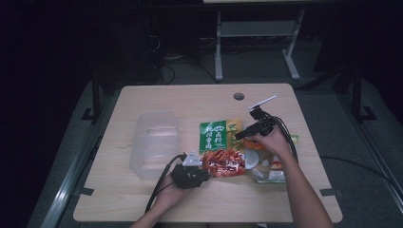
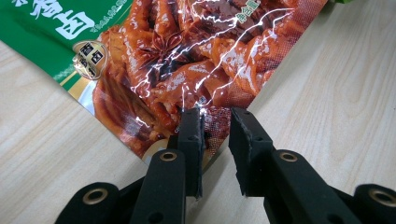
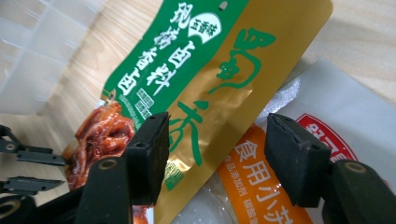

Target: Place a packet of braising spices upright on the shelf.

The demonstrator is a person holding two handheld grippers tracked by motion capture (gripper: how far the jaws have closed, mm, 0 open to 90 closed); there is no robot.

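**Red pouch corner between the left jaws**

Beside the clear bin [image 1: 154,142], the red pouch [image 1: 223,162] lies flat on the bench [image 1: 142,99], its long axis running away from the bin. Left gripper [image 2: 215,122] is nearer: its jaws stand narrowly apart astride the pouch's near corner, not yet pinching, with the pouch stretching straight ahead of them. Right gripper [image 3: 217,144], farther from the bin, hovers with jaws spread wide over the green-and-gold pouch [image 3: 210,70]. Judged next: the left jaws nip that corner.

You can't tell whether your left gripper [image 2: 215,122] actually pinches the red snack packet [image 2: 187,60], whose top is cropped.
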